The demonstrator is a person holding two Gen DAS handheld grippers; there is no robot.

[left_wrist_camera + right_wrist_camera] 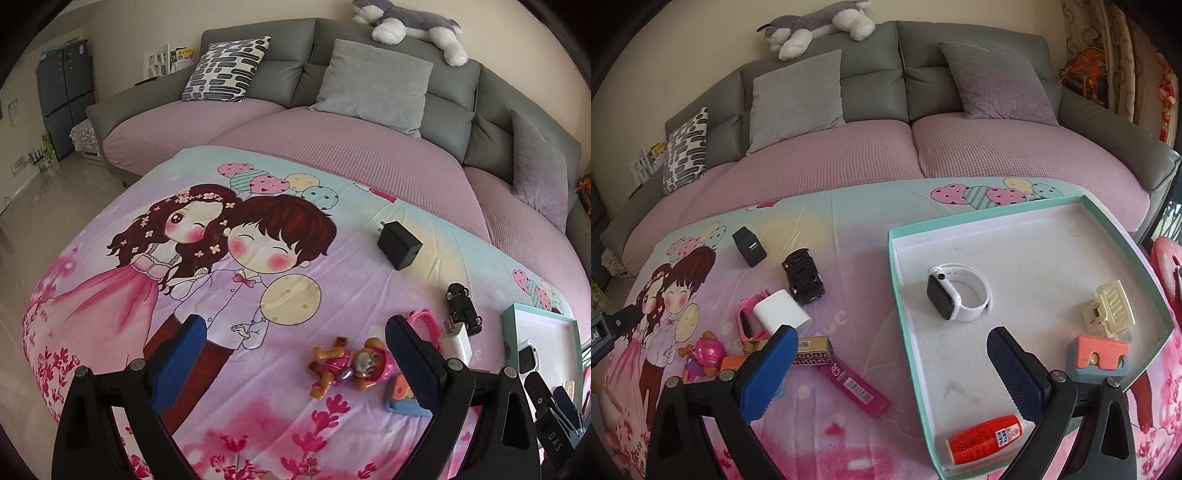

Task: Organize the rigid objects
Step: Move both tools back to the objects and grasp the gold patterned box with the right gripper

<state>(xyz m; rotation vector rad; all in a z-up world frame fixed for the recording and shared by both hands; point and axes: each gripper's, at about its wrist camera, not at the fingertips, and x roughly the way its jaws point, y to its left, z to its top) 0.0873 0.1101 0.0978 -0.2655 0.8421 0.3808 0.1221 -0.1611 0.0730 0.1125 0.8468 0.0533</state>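
Note:
A teal-rimmed white tray point(893, 258) point(511, 317) lies on the cartoon-print sheet and holds a white smartwatch point(956, 295), a cream hair clip point(1110, 308), an orange-and-grey block point(1099, 356) and a red tube point(982, 437). Left of the tray lie a black charger point(749, 245) point(399, 244), a black toy car point(803, 280) point(463, 308), a white charger point(781, 310) point(456, 339), a pink watch point(748, 321), a gold box point(812, 349), a pink bar point(855, 387) and a dog figure point(351, 363). My left gripper point(295, 343) hangs open above the sheet. My right gripper point(892, 354) is open and empty at the tray's left rim.
A grey sofa point(871, 74) with pink seat covers and cushions stands behind the sheet. A plush dog point(816, 26) lies on its backrest. Tiled floor point(48, 206) and a dark cabinet point(64, 92) are at far left. A blue-and-orange block point(400, 398) sits by my left gripper's right finger.

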